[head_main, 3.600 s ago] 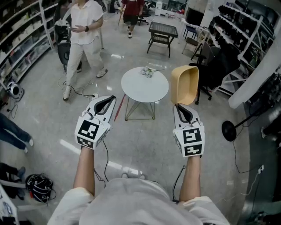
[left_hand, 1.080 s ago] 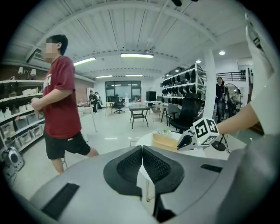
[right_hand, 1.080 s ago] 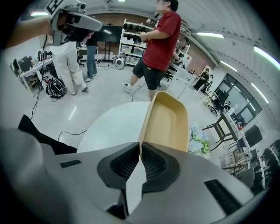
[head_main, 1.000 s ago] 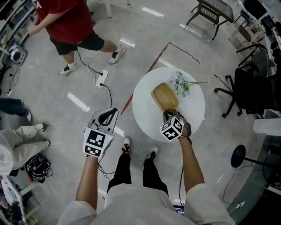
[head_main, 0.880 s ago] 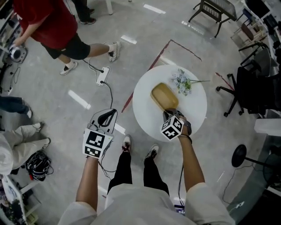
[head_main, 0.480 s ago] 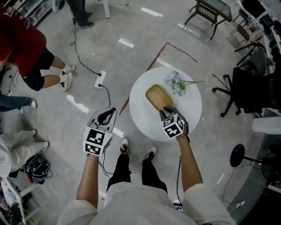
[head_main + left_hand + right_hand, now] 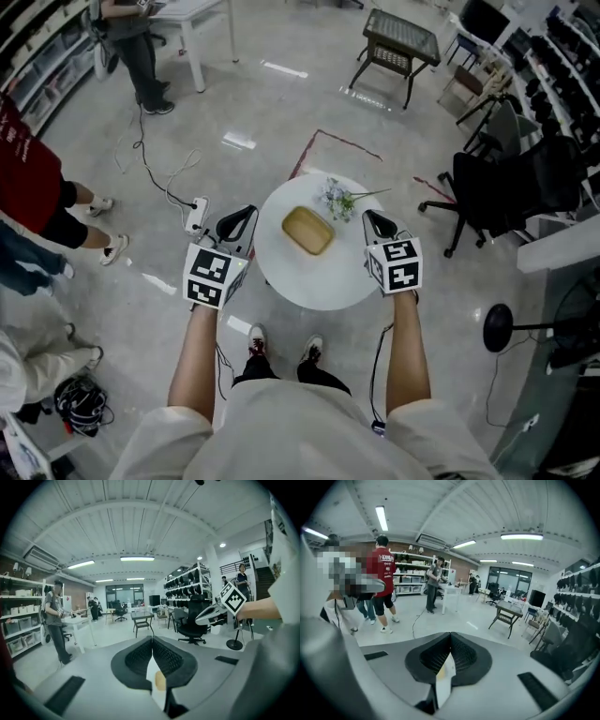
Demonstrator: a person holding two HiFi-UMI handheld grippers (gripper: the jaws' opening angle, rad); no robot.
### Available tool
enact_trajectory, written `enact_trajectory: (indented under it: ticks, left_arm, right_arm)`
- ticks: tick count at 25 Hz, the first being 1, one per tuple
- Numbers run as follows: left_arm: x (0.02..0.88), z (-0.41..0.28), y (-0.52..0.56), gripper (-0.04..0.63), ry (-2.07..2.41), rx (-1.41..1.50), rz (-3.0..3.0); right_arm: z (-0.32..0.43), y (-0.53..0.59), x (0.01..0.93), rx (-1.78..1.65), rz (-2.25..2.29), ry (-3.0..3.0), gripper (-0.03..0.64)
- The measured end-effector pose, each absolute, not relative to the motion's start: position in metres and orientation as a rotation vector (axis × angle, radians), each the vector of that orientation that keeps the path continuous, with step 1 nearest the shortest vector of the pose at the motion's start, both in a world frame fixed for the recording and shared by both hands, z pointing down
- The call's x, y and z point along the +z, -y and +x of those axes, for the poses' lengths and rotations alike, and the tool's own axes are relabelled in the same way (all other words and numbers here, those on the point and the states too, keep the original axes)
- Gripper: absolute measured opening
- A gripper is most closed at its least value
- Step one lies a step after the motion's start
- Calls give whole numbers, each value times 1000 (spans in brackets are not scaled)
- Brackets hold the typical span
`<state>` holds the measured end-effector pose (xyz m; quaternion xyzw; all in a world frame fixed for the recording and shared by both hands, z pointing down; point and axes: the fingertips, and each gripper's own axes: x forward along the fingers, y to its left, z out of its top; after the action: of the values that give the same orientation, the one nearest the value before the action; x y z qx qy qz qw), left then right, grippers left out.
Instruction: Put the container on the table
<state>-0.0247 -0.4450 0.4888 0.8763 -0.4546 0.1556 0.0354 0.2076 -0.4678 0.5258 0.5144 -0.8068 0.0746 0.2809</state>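
Container (image 7: 308, 231) lies flat on the round table (image 7: 323, 281), near its middle, and neither gripper touches it. The right gripper (image 7: 378, 225) hovers over the table's right edge with its jaws pressed together and nothing between them, as its own view shows. The left gripper (image 7: 236, 221) hangs just off the table's left edge, likewise closed and empty. Both point away from the person and out across the room, not down at the tabletop. A small bunch of flowers (image 7: 336, 199) lies just beyond the container, near it but apart. A black chair (image 7: 506, 178) stands off to the right, and other people are on the floor to the left. Judging by this layout, the placing step looks finished. The next move calls for little: draw both grippers back without bumping the table's rim or the container.
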Motion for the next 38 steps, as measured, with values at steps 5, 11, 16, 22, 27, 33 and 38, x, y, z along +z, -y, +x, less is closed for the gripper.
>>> enact_trajectory:
  ticks: [5, 11, 16, 22, 27, 33, 38]
  left_arm:
    - [418, 3, 448, 20, 1394, 385, 2842]
    - [362, 28, 437, 20, 1352, 328, 3004]
    - [326, 36, 428, 20, 1352, 251, 3075]
    - [300, 33, 418, 20, 1365, 181, 3117]
    - [298, 33, 416, 20, 1368, 182, 3126]
    - [302, 28, 417, 20, 1372, 198, 3136]
    - [303, 25, 417, 20, 1372, 206, 3135]
  right_arm:
    - [235, 450, 430, 38, 1522, 2170, 14]
    - [264, 422, 361, -105, 1657, 2126, 14]
    - [272, 399, 321, -185, 1710, 2123, 14]
    - [266, 384, 290, -259, 1731, 2133, 12]
    - [266, 380, 289, -268, 1751, 2122, 12]
    - [260, 380, 298, -264, 1760, 2119, 12]
    - [261, 380, 300, -258, 1765, 2118, 12]
